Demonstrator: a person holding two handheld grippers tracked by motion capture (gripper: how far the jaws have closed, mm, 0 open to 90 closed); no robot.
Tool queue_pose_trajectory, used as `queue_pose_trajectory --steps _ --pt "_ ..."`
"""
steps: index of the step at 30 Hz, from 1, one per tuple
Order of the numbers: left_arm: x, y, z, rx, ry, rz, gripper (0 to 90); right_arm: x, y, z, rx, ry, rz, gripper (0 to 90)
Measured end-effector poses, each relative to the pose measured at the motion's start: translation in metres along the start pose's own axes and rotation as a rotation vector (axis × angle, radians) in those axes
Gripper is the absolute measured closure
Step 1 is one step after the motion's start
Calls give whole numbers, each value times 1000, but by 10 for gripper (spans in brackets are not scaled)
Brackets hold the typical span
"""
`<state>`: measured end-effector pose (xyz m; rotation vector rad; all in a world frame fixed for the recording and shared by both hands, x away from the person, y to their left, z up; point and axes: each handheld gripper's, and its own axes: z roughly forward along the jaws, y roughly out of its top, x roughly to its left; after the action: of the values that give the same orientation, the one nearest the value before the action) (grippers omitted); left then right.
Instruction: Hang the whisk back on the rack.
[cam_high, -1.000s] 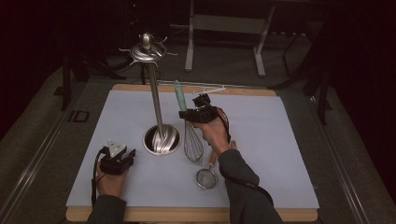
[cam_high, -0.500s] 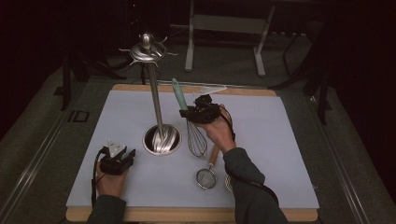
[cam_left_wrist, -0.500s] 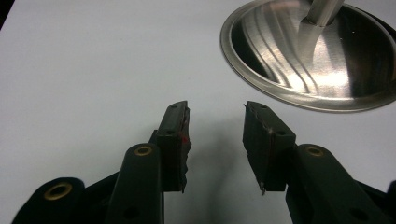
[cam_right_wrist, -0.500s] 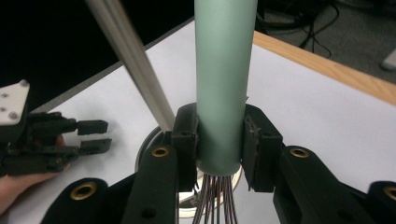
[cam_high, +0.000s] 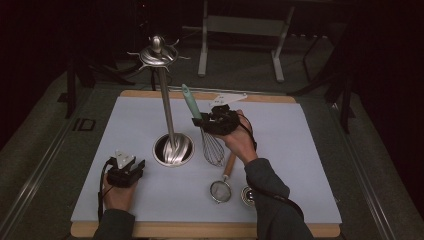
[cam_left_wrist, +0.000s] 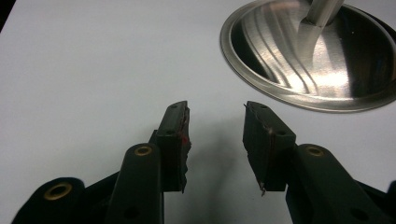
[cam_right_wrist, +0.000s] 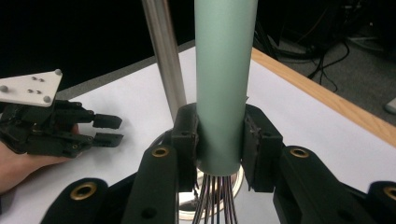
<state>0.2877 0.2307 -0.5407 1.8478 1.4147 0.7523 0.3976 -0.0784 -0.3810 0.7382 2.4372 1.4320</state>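
A whisk with a pale green handle (cam_high: 191, 102) and wire loops (cam_high: 214, 147) stands nearly upright on the white mat, right of the metal stand. My right gripper (cam_high: 202, 122) is shut on the lower end of that handle; in the right gripper view both pads (cam_right_wrist: 187, 135) press the green handle (cam_right_wrist: 223, 84) just above the wires. The stand has a hooked top (cam_high: 157, 52), a thin pole and a round steel base (cam_high: 173, 149). My left gripper (cam_high: 135, 167) rests low on the mat at the front left, open, with nothing between its jaws (cam_left_wrist: 215, 116), short of the base (cam_left_wrist: 317, 56).
A small strainer with a wooden handle (cam_high: 220, 190) lies on the mat (cam_high: 300, 150) by the right forearm, with a small round metal item (cam_high: 247, 195) beside it. A wooden table edge (cam_high: 200, 230) frames the mat. The floor around is dark.
The right gripper and the whisk have shifted very slightly up and to the left. The left gripper has stayed where it was.
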Motion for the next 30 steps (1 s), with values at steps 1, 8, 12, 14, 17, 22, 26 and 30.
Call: queue_pose_trajectory --steps 1,8,12,14,17,22,26,30 --pt "0 0 0 0 0 0 611 0 0 -1 -3 3 -4 692" --pt "0 0 0 -1 1 2 611 5 5 -10 -35 30 -55 692" --pt "0 0 0 -3 1 0 611 7 7 -14 -48 44 -78 692" --pt "0 0 0 -1 1 1 611 9 7 -15 -53 49 -90 692" --pt "0 0 0 -2 1 -1 610 11 9 -18 -59 54 -103 692" --pt "0 0 0 -3 1 0 611 13 11 -23 -64 59 -119 692" --pt "0 0 0 -3 1 1 611 13 13 -27 -72 60 -128 692" --pt "0 0 0 -2 1 1 610 14 14 -29 -81 66 -142 693"
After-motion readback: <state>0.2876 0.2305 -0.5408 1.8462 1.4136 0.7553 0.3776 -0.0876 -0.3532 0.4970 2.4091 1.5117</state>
